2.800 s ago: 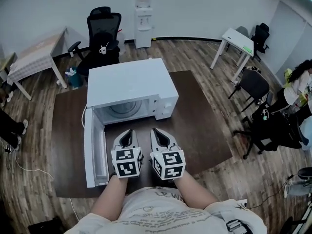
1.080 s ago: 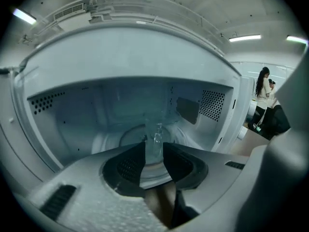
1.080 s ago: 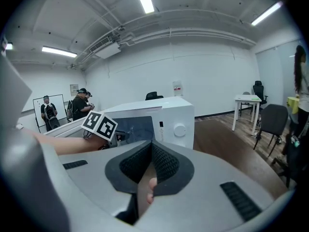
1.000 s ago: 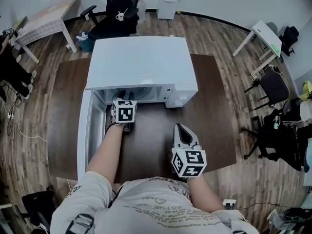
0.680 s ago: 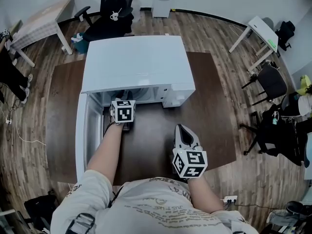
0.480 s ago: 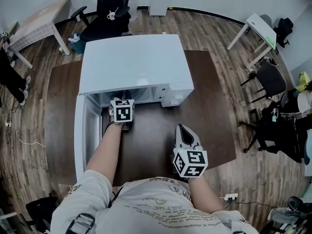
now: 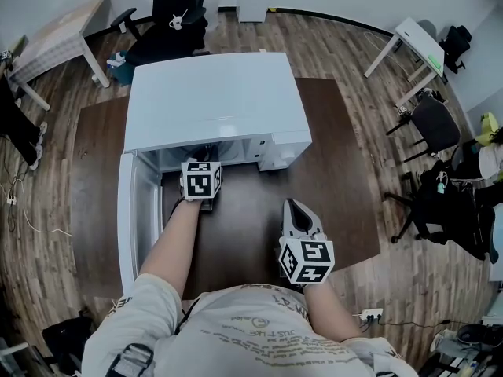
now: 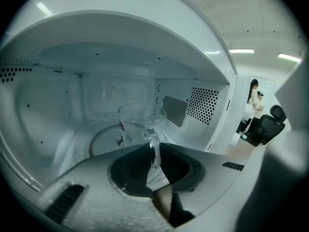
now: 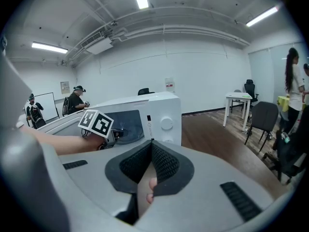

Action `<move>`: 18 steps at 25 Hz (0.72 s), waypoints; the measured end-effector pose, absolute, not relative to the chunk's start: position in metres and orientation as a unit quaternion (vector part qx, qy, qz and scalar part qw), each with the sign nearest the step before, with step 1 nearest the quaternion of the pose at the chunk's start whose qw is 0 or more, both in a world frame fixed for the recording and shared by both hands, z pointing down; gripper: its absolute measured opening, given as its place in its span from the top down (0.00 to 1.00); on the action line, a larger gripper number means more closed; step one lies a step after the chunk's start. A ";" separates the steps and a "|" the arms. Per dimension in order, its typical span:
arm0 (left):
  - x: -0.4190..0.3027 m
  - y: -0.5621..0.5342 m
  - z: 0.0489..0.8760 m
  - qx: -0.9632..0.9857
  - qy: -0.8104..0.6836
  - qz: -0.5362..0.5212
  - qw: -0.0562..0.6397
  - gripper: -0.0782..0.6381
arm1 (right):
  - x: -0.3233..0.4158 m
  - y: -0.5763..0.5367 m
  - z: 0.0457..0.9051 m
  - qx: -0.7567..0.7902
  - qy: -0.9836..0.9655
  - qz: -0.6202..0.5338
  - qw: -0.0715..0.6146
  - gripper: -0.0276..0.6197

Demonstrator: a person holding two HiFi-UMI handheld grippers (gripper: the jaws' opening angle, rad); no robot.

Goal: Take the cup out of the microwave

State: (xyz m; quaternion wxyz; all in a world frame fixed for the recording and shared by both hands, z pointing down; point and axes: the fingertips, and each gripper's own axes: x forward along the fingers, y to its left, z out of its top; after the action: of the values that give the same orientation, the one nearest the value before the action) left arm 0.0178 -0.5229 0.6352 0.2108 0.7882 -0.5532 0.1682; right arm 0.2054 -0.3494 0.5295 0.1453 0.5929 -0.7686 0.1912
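The step in hand is the grasp of the cup [image 8: 140, 123] inside the microwave [image 7: 212, 108]. In the left gripper view, the left gripper [image 8: 153, 154] reaches into the cavity, and the cup's handle [image 8: 154, 146] stands between the tips of its jaws. The jaws look closed on the handle, though the glass makes the contact hard to read. The right gripper [image 9: 151, 146] waits outside at the lower right of the head view, over the dark table [image 7: 338, 171], with its jaws together and nothing between them.

The cup sits at the centre of the left gripper view, upright on the glass turntable [image 8: 104, 141], near the middle of the cavity. It is made of clear glass with a thin curved handle turned toward the gripper, and a small red mark is on its left side. It seems empty, but this is not sure.

The door [image 7: 132, 226] stands open at the left of the head view. The next move probably calls for a small lift and a straight pull out through the opening, keeping the cup level, because smooth glass held only by the handle may turn in the jaws.
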 end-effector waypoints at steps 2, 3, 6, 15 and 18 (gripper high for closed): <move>0.020 -0.523 0.635 0.791 -0.549 0.159 0.218 0.82 | 0.207 -0.349 0.529 0.594 -0.768 0.191 0.146 0.93; 0.021 -0.523 0.634 0.792 -0.548 0.159 0.217 0.82 | 0.207 -0.349 0.530 0.594 -0.767 0.191 0.147 0.93; 0.021 -0.522 0.631 0.796 -0.549 0.169 0.192 0.83 | 0.207 -0.349 0.532 0.594 -0.767 0.193 0.150 0.93; 0.037 -0.507 0.611 0.818 -0.535 0.141 0.160 0.85 | 0.204 -0.347 0.533 0.590 -0.769 0.195 0.151 0.93; 0.038 -0.498 0.606 0.820 -0.532 0.134 0.163 0.85 | 0.202 -0.346 0.531 0.589 -0.770 0.194 0.149 0.93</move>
State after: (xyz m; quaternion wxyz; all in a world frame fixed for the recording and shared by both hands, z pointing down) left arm 0.0384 -0.4983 0.6061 0.1629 0.8202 -0.5317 0.1340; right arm 0.2020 -0.3456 0.5308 0.1486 0.5894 -0.7700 0.1940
